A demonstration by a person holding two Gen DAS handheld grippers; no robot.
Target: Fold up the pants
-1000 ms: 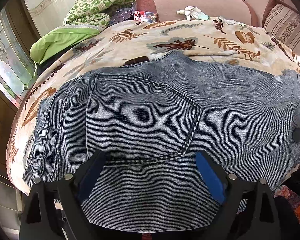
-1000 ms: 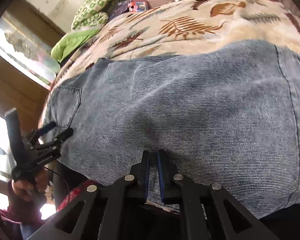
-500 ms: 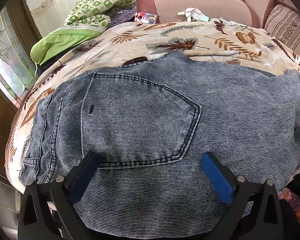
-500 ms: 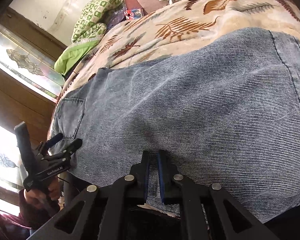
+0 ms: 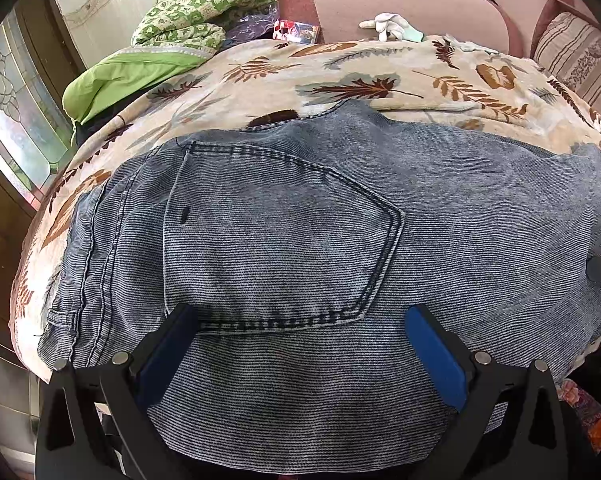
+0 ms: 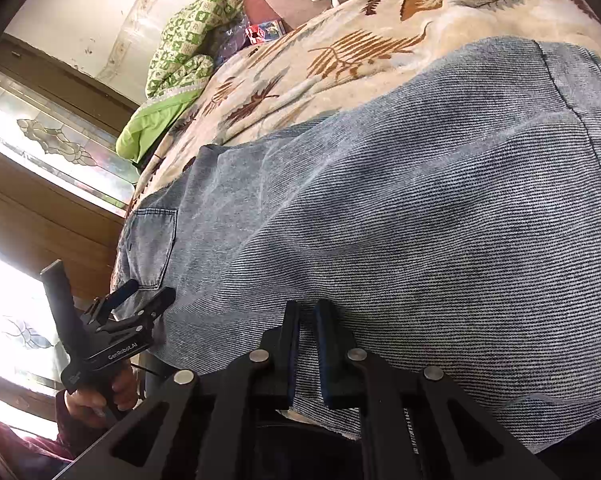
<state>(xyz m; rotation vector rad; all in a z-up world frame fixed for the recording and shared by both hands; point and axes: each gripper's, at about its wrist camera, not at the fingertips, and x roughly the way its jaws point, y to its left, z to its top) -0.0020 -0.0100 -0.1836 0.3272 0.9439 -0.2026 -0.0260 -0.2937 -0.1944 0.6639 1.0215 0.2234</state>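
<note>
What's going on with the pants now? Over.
Left gripper open over the pocket. Right gripper shut on pants edge. Pants flat on blanket. Nothing in the way.

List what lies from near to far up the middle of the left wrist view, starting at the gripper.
left gripper, jaws wide open → jeans with the back pocket → leaf-print blanket → white glove → pink sofa back
</note>
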